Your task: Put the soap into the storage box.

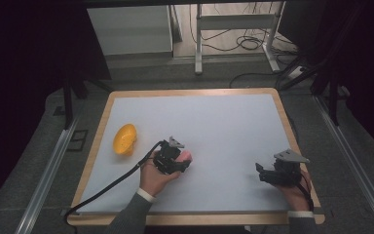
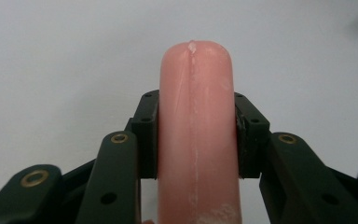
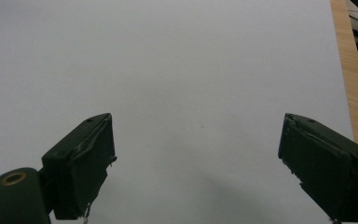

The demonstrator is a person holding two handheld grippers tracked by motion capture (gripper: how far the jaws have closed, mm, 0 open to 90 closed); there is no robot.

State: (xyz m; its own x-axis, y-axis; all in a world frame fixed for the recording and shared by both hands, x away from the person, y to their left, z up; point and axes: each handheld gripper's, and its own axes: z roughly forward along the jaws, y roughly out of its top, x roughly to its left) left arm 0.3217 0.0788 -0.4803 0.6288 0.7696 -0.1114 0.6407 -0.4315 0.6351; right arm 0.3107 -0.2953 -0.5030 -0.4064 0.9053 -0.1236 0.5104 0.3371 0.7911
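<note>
Sausage (image 2: 196,135) sits clamped lengthwise in my left gripper (image 1: 181,163), right of the yellow bowl (image 1: 124,139); my right gripper (image 1: 262,173) gapes empty.

High view looks down from above; both claw cameras skim the shared white tabletop (image 1: 214,126) (very close).

A wooden-edged table (image 1: 100,127) carries a pale grey mat (image 1: 214,126) over nearly its whole top. On the mat's left side, near the edge, lies a yellow bowl (image 1: 124,139), tipped on its side. Beyond the table's far edge stands a white metal frame (image 1: 233,29), with dark cables (image 1: 246,44) looped on the floor beneath it.
</note>
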